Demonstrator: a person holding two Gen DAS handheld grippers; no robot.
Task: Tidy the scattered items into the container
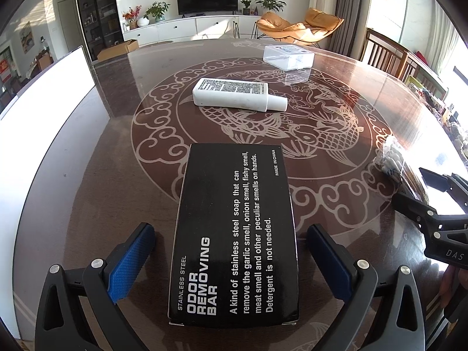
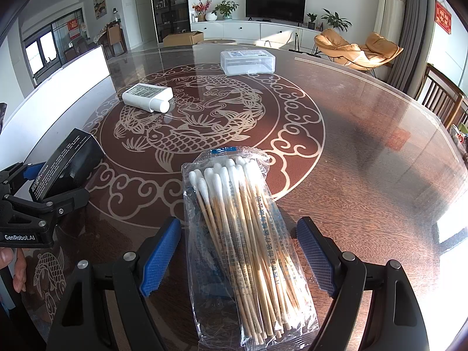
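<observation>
While both tools (image 1: 231, 263) (image 2: 238, 256) stand spread, the stiff, light odor removing bar box (image 1: 234, 234) suits its long sides at three and nine o'clock, the crinkly, slippery cotton swab packet (image 2: 248, 248) mid-bundle.

1. Black box (image 1: 234, 234) — white lettering reads "Odor Removing Bar" — lying flat before me.
2. Clear bag of cotton swabs (image 2: 245, 245), lying flat.
3. White bottle (image 1: 239, 95), on its side.
4. Clear lidded container (image 2: 248, 62) — farthest away.

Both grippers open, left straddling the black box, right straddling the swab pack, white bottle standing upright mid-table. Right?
Not quite: the white bottle lies on its side, as the left wrist view shows. Otherwise right: left gripper open around the black box, right gripper open around the swab pack.
</observation>
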